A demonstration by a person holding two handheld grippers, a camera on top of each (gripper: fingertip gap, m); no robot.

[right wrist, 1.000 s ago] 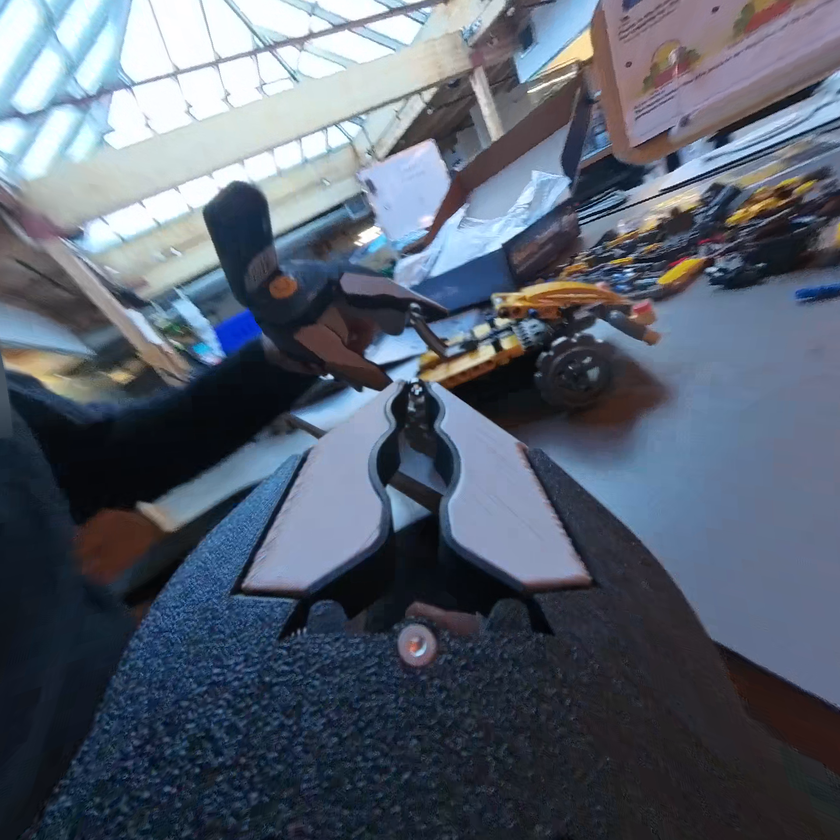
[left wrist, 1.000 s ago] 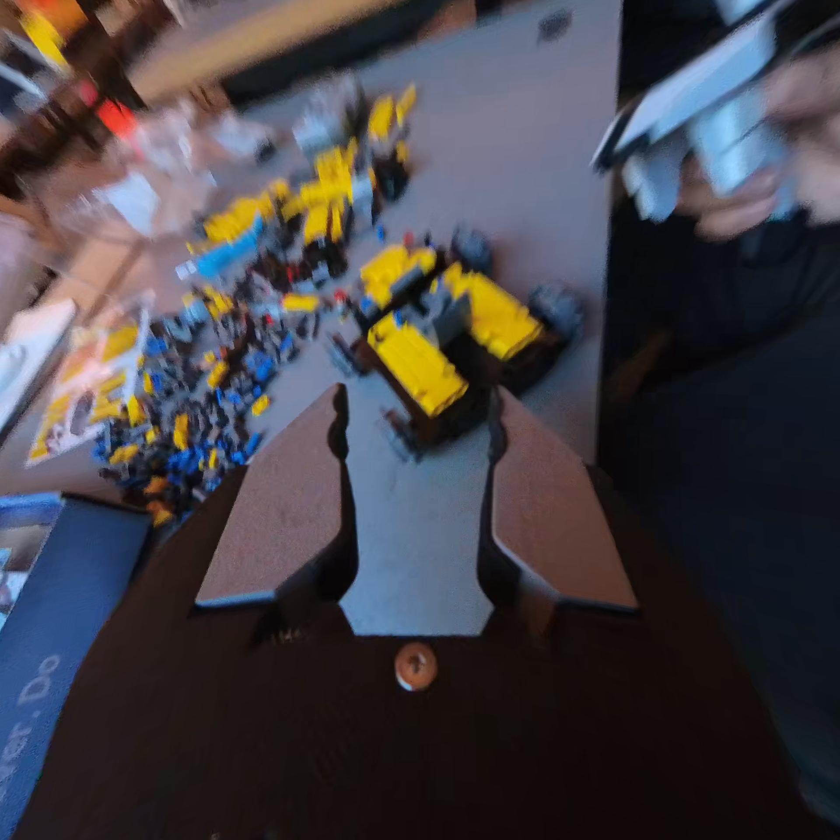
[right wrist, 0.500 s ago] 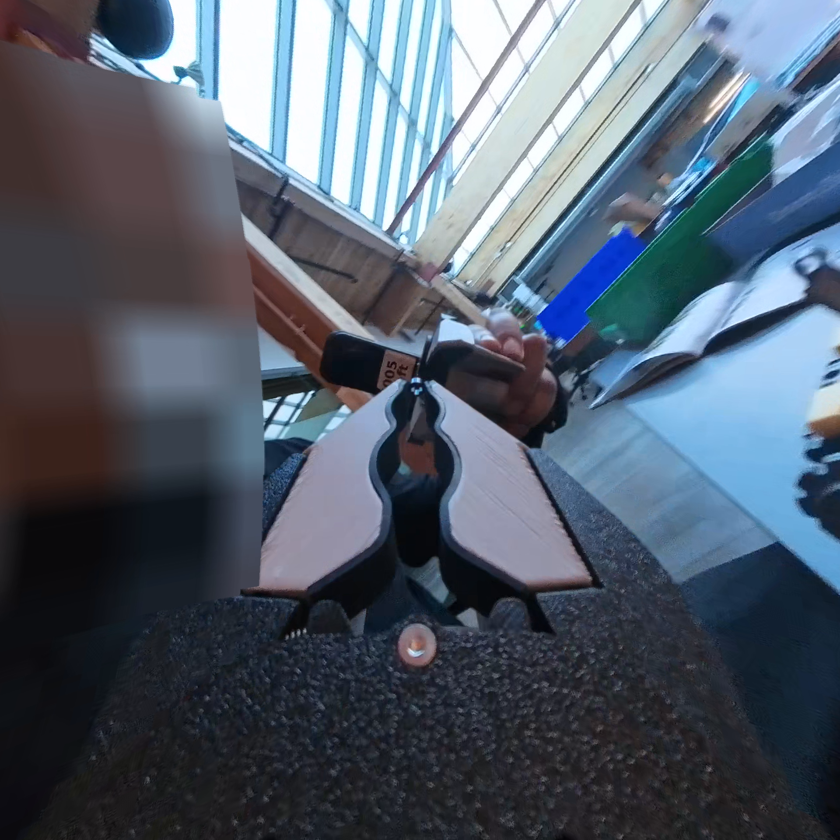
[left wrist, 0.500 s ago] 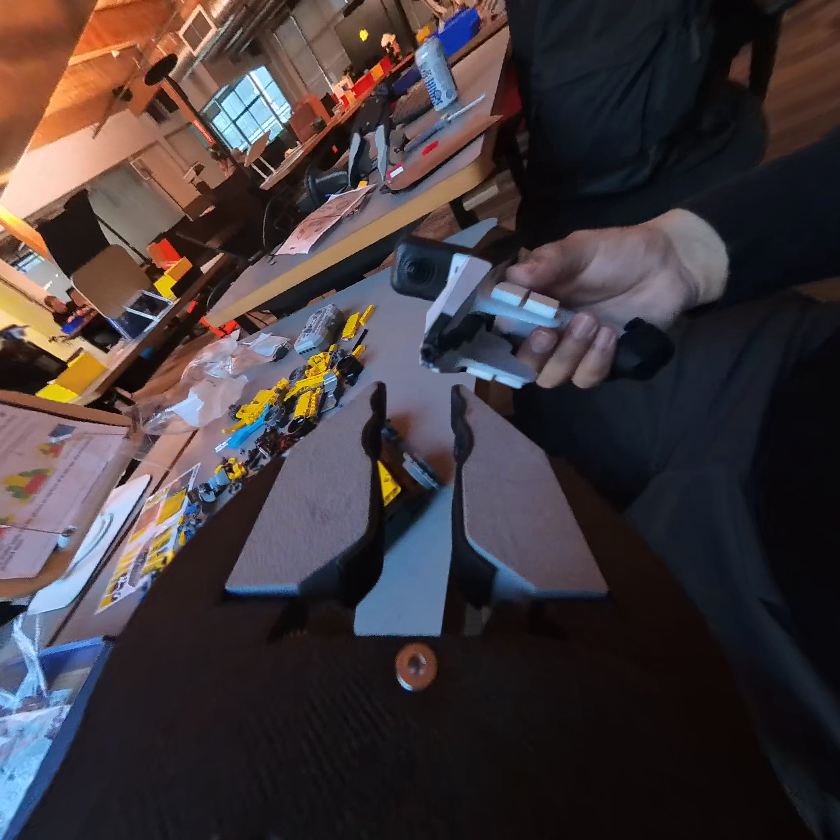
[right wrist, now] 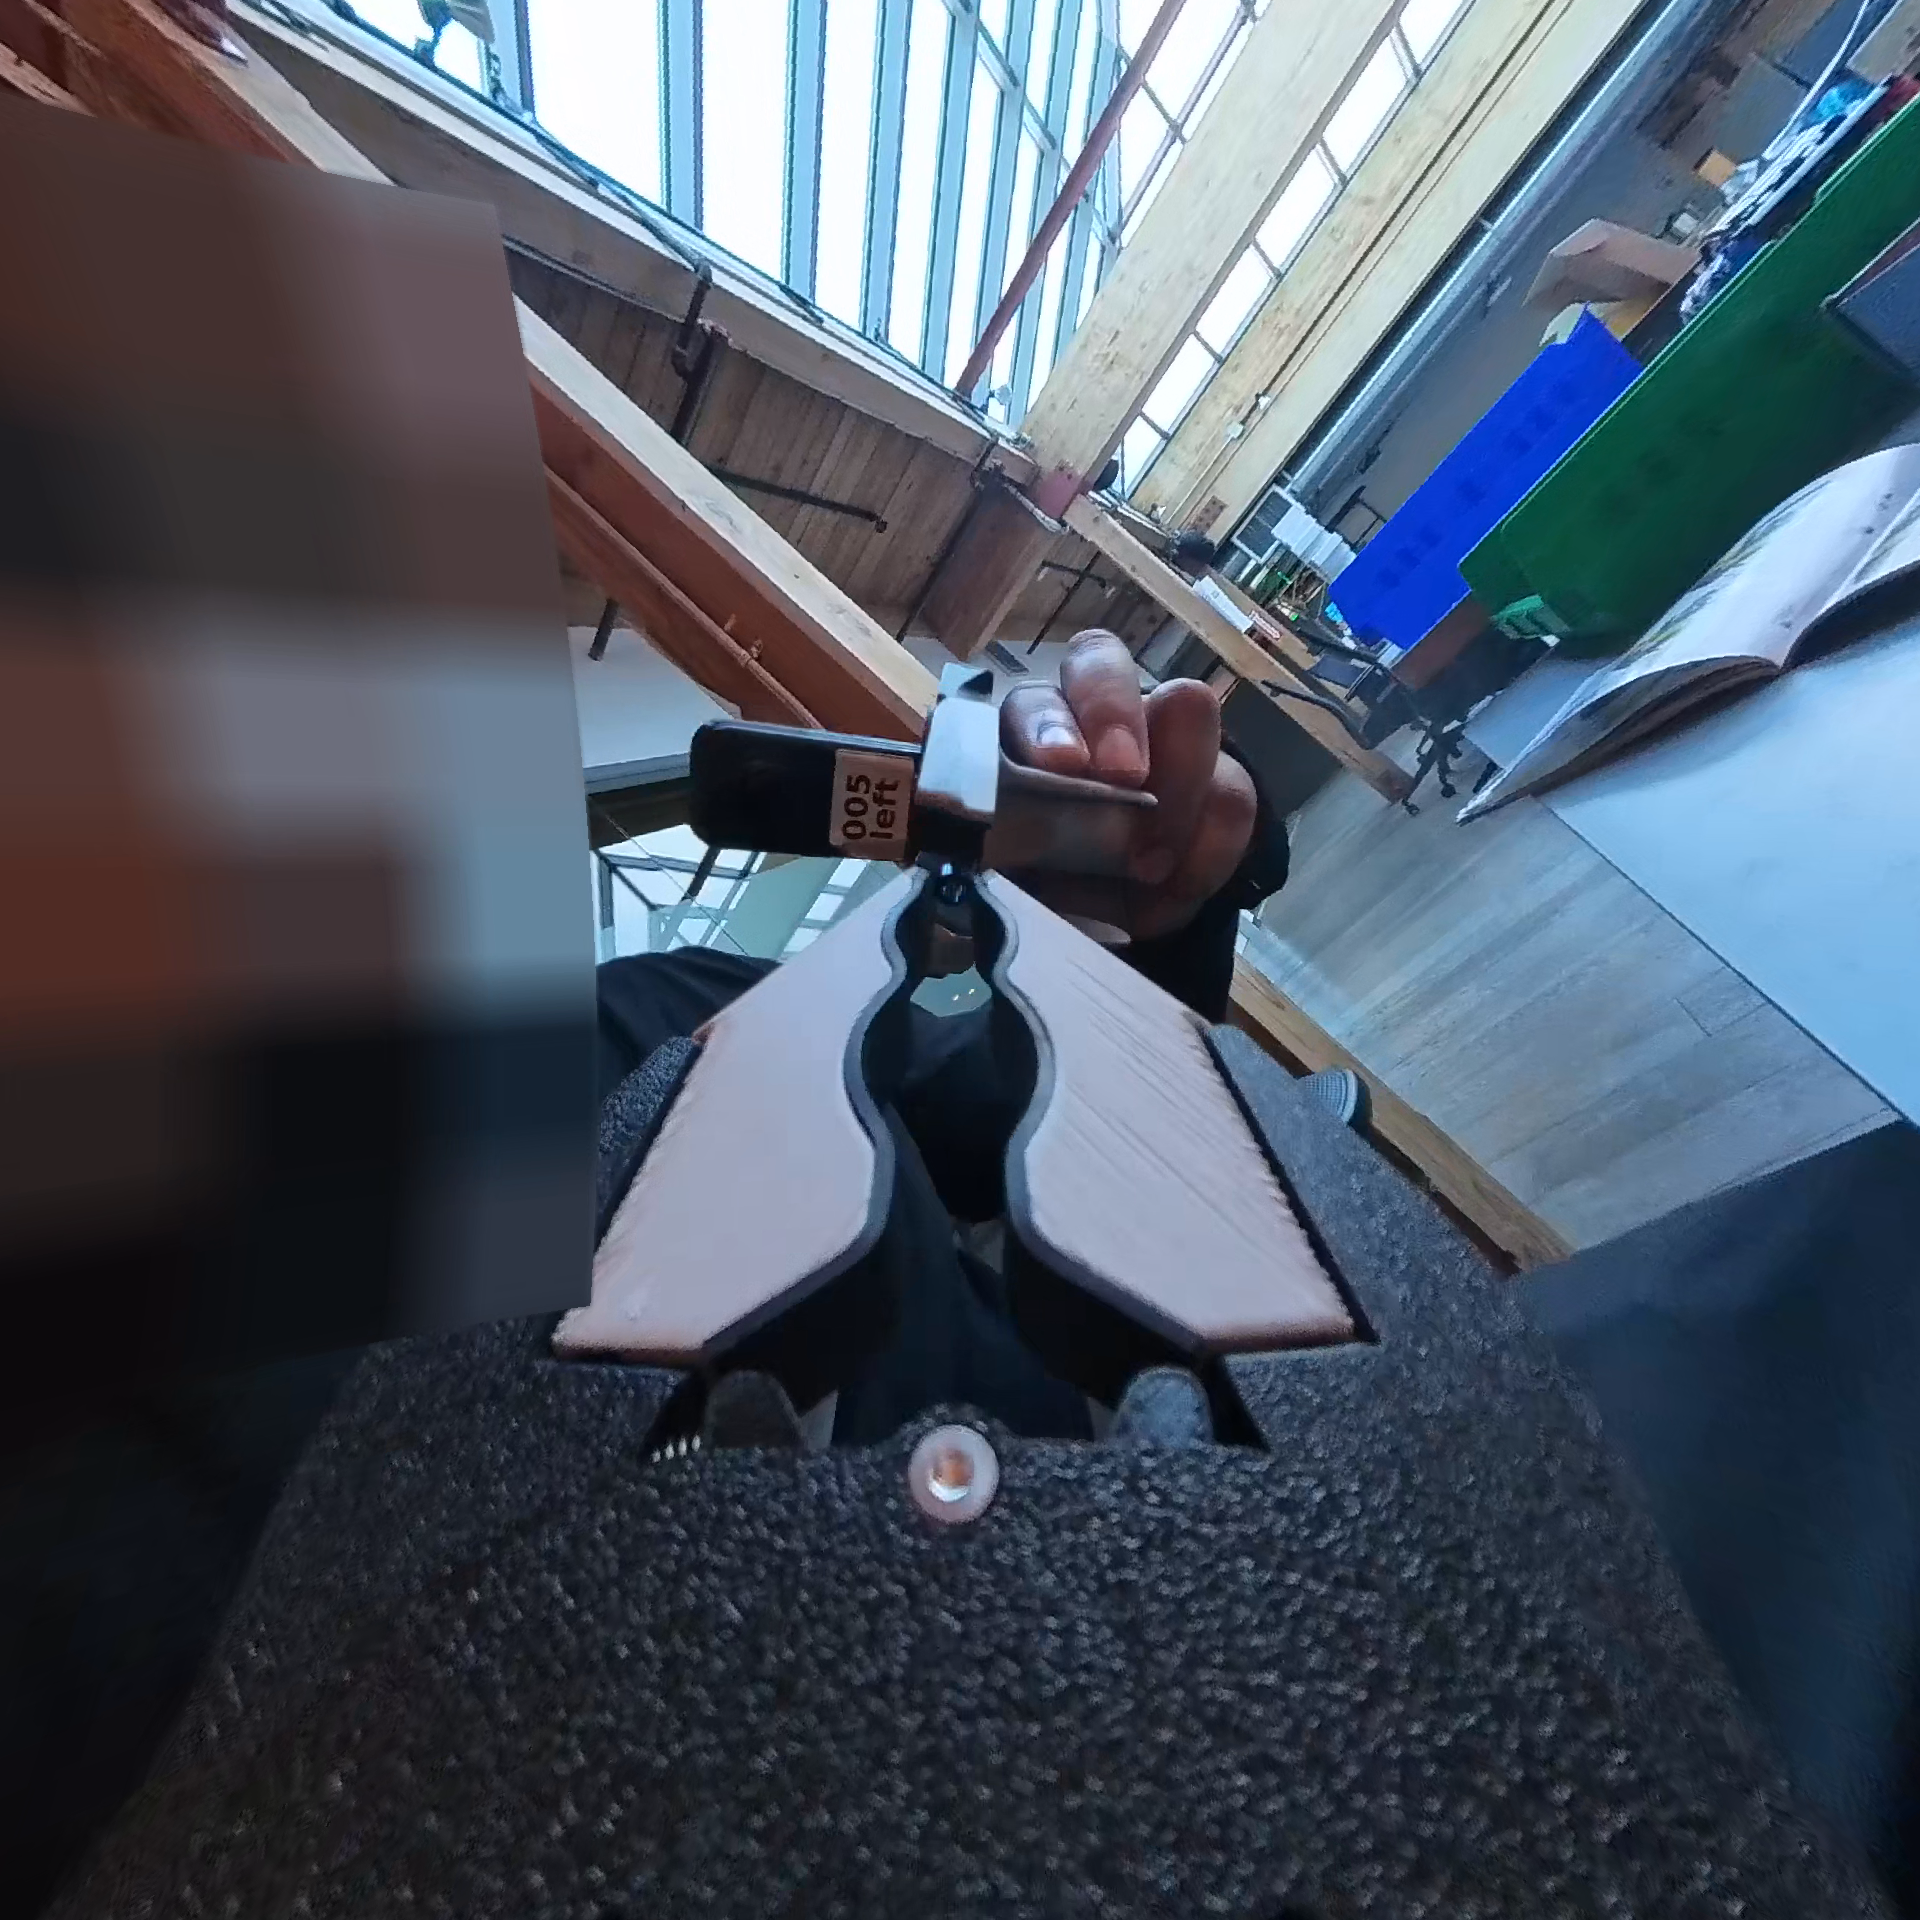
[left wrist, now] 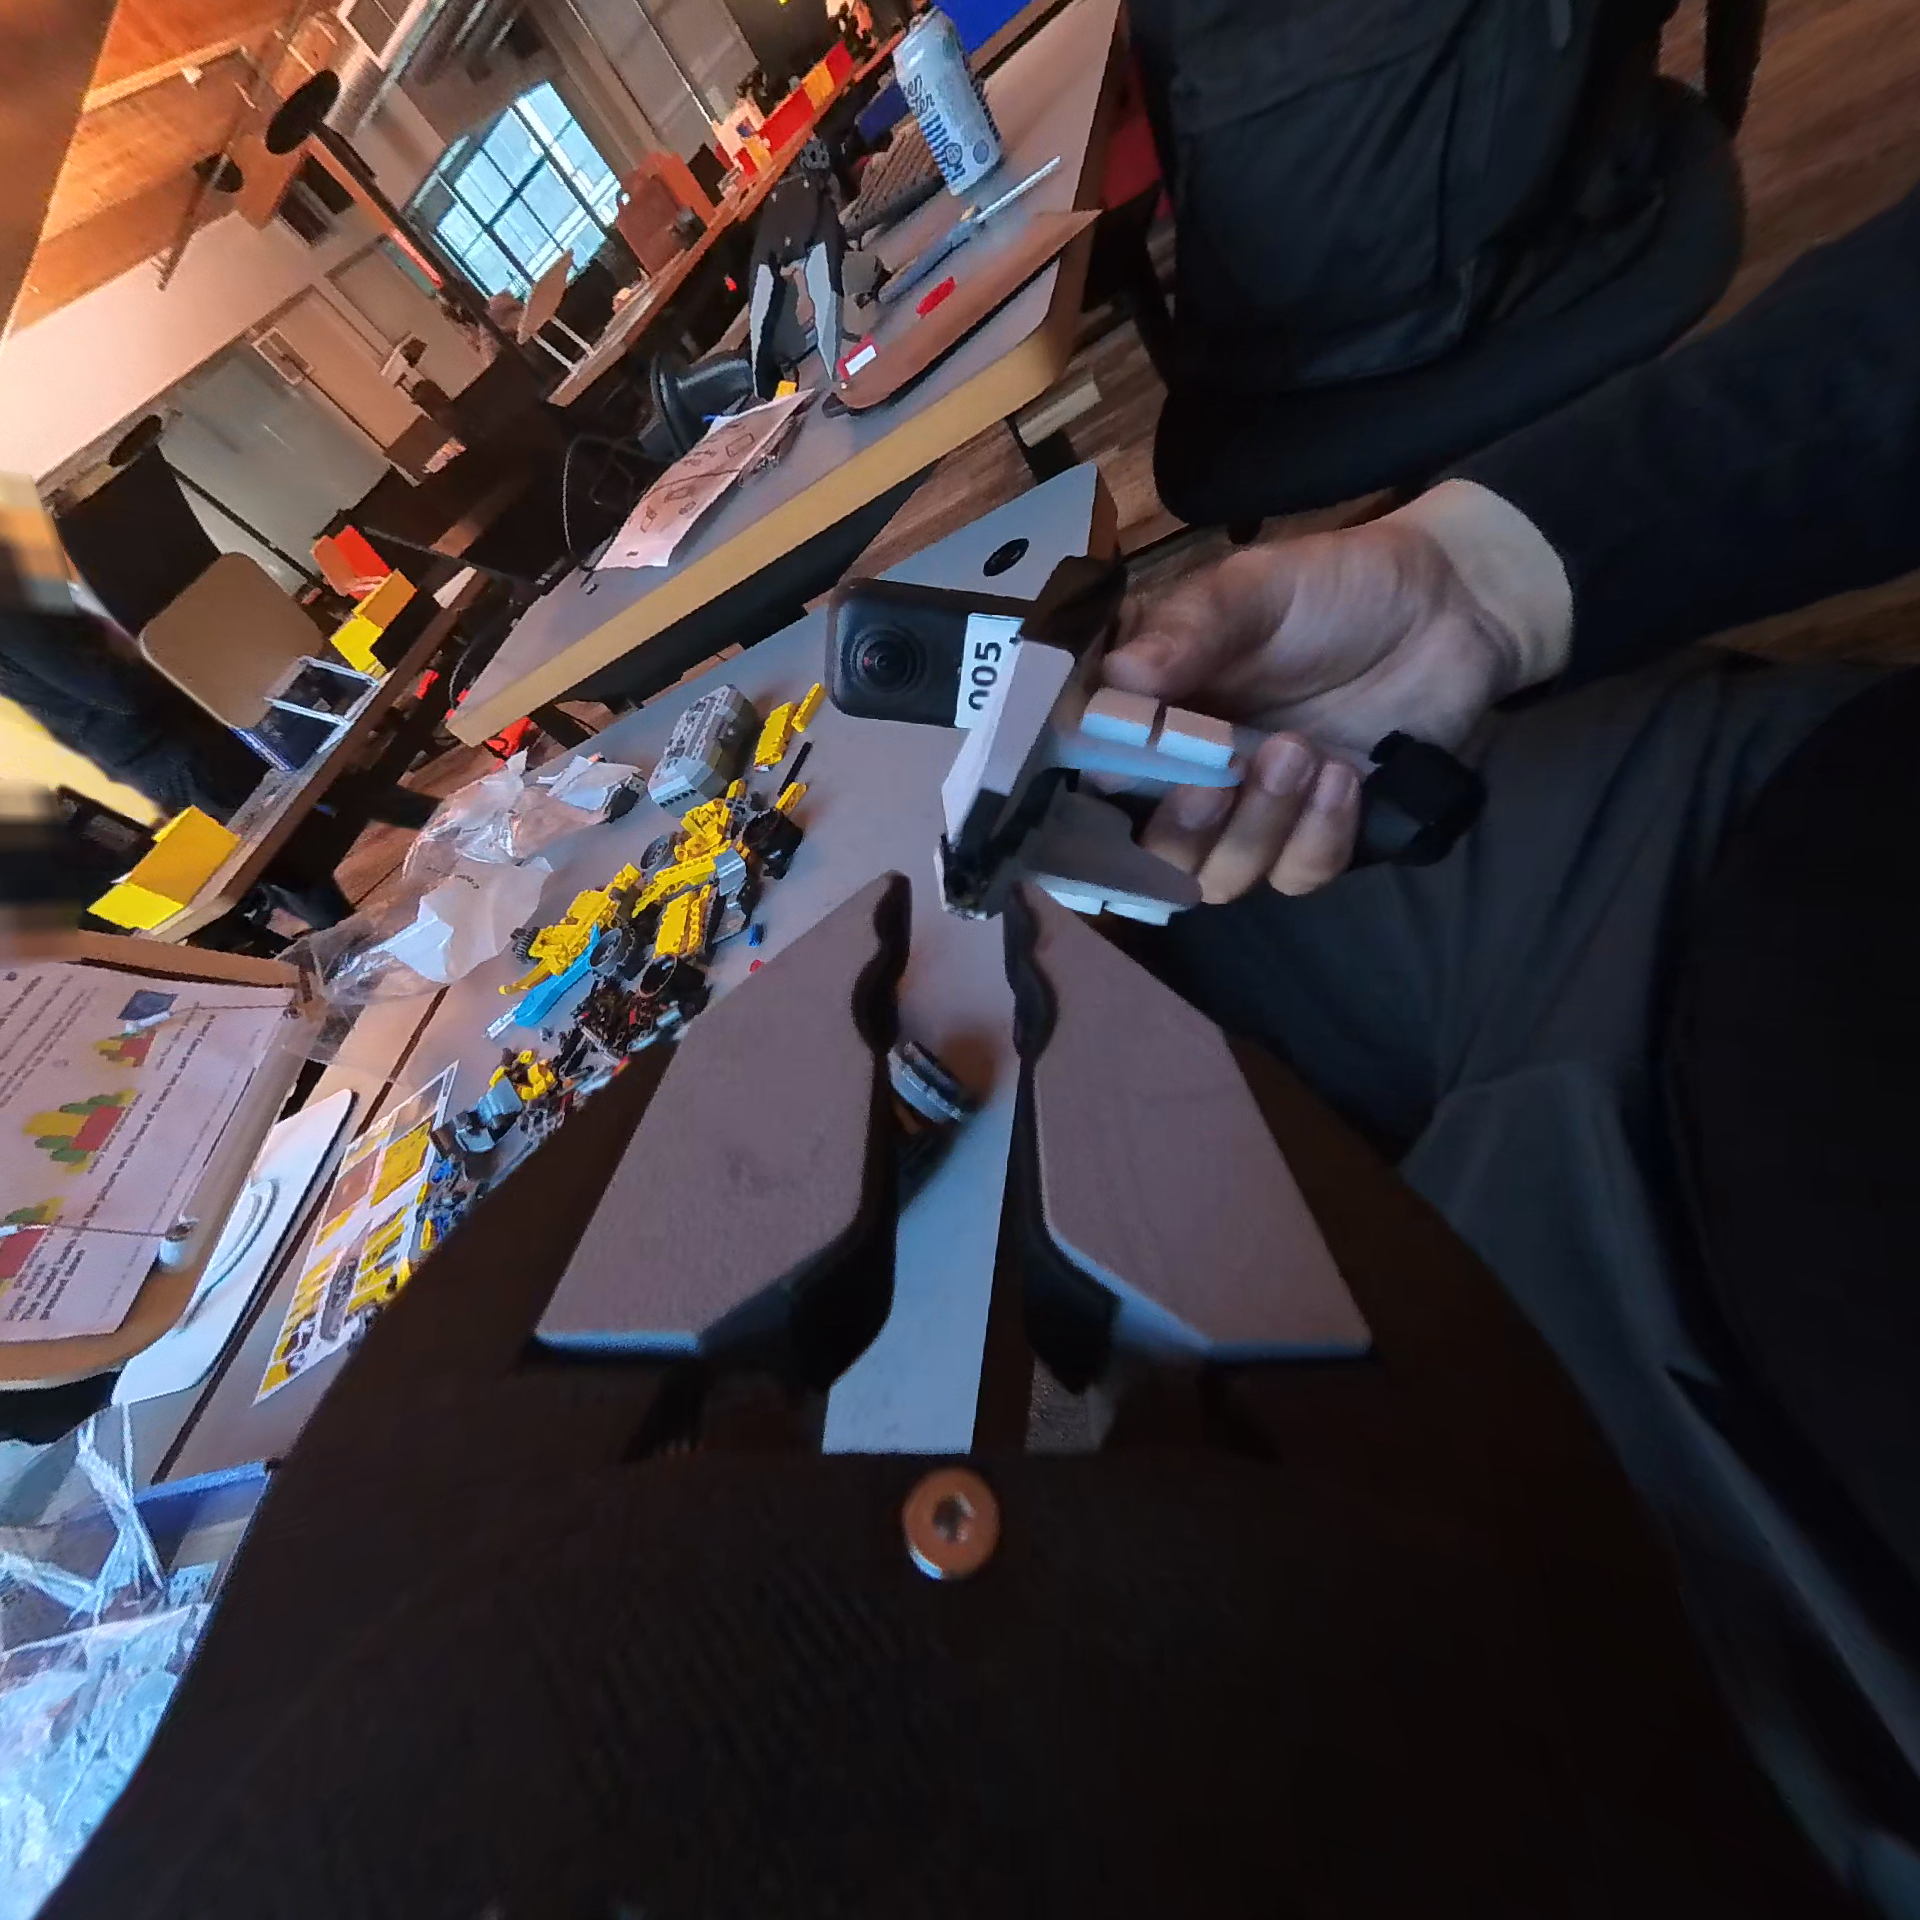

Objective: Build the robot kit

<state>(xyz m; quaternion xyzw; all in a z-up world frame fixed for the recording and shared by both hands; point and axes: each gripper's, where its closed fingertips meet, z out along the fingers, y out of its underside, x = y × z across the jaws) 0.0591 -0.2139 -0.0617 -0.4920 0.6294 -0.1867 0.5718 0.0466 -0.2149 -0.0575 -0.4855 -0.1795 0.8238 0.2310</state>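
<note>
My left gripper point(left wrist: 958, 914) is open with a narrow gap and is held above the grey table point(left wrist: 914, 1299). My right gripper point(right wrist: 948, 891) is shut on a small dark piece point(right wrist: 948, 885) at its tips. In the left wrist view the right gripper point(left wrist: 964, 896), held in a hand point(left wrist: 1320, 707), has its tip right at my left fingertips. In the right wrist view the left gripper's black camera point(right wrist: 769, 790) and the hand point(right wrist: 1122, 790) holding it are just beyond my tips. A grey wheel point(left wrist: 925, 1081) shows on the table between my left fingers.
Yellow and black brick-built parts point(left wrist: 686, 904) and several loose pieces lie on the table, with clear plastic bags point(left wrist: 468, 894), an instruction sheet point(left wrist: 353, 1247) and a blue box point(left wrist: 83, 1610). An open booklet point(right wrist: 1714, 613) lies on the table. A person in dark clothes sits at the right. Only a small space, under 4 cm, lies between the two pairs of fingers.
Both grippers have lifted off the table and turned towards each other. My left jaws have narrowed. The right tip with its small piece has come up to my left fingertips.
</note>
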